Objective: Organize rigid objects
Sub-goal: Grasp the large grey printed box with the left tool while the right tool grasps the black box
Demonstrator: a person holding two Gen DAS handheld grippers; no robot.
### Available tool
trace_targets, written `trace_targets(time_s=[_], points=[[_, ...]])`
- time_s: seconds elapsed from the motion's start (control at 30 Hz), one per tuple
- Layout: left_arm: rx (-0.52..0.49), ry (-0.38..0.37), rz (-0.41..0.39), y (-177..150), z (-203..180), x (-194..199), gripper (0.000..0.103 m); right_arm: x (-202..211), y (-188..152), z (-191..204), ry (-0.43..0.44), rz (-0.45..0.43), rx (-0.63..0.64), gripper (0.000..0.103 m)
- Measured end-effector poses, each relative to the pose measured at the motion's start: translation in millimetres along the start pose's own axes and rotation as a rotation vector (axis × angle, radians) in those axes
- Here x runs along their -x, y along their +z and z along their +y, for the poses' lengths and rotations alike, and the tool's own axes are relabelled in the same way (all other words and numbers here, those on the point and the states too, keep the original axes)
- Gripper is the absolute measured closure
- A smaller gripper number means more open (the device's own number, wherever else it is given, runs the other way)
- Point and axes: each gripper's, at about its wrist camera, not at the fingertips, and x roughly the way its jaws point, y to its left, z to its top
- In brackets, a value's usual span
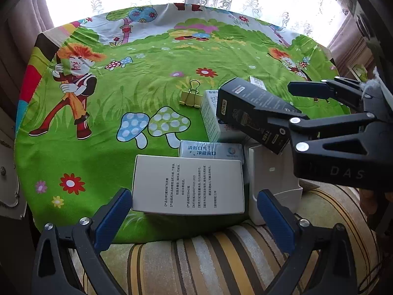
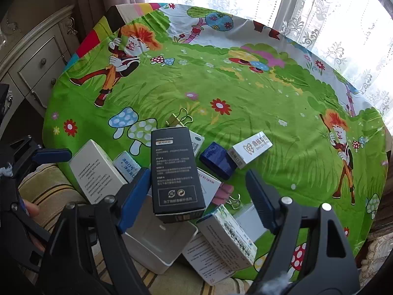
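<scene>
Left tool (image 1: 194,193) is spread as wide as it goes, pointing steeply down at the near edge of the bench. A white box (image 1: 188,184) with small print on its top lies flat between the two blue pads (image 1: 113,218), but neither pad touches it. Just behind it lies a pale blue box (image 1: 211,150), and just to its right stands a white bin (image 1: 275,182), partly on the green cartoon tablecloth (image 1: 147,78) and partly on a striped cushion (image 1: 221,258).

My right tool (image 2: 197,173) is part-way spread, with a black box (image 2: 175,172) tilted between its fingers above the bin's open mouth. The pad on the left of the right wrist view lies against the box's edge; the other pad stands clear of it, so I am not pinching the box. I cannot tell what its far end rests on.

Other boxes crowd around the bin: a green-and-white one (image 2: 231,233) beside its right wall, lying on a printed leaflet (image 2: 206,263). Further out on the cloth are a dark blue box (image 2: 217,159) and a small white box with lettering (image 2: 249,150), just beside each other. A pink binder clip (image 2: 224,194) lies near my right tool's free finger, and a gold binder clip (image 2: 180,120) stands behind the black box.
</scene>
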Motion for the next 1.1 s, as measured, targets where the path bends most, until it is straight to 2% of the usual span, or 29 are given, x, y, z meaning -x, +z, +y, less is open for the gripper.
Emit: trace_targets(time_s=[0.03,0.1,0.17,0.2,0.33,0.53,0.7,0.77,0.97,1.1], points=[[-0.005,0.007,0.005,0.2,-0.8,-1.5,0.000,-2.6,0.6,0.4,0.002,0.003,0.002,0.033],[-0.012,0.024,0.007,1.1,-0.7,-3.5,0.000,-8.0,0.8,0.2,0.009,0.014,-0.001,0.048],[-0.013,0.032,0.007,2.1,0.4,-4.6,0.000,-13.3,-0.6,-0.3,0.021,0.030,-0.007,0.058],[-0.004,0.038,0.009,2.5,2.6,-5.1,0.000,-14.1,-1.8,-0.4,0.025,0.029,-0.008,0.059],[0.036,0.021,-0.002,2.6,11.6,-3.9,0.000,-13.3,-5.4,-2.2,0.032,0.020,-0.020,0.060],[0.005,0.034,-0.019,1.6,3.8,0.7,0.000,-2.1,-7.2,-9.0,0.025,-0.030,-0.062,0.060],[-0.001,0.058,0.030,1.6,2.7,-10.2,0.000,21.3,-8.9,-13.8,-0.001,-0.108,-0.092,0.060],[0.003,0.045,0.040,1.4,4.5,-12.7,0.000,32.1,-11.4,-15.3,-0.012,-0.140,-0.100,0.060],[-0.004,-0.002,0.052,1.3,2.7,-18.6,0.000,57.3,-30.8,-23.9,-0.009,-0.194,-0.164,0.060],[-0.025,0.021,0.043,-0.1,-3.3,-15.6,0.000,64.9,-48.7,-30.8,0.006,-0.188,-0.213,0.060]])
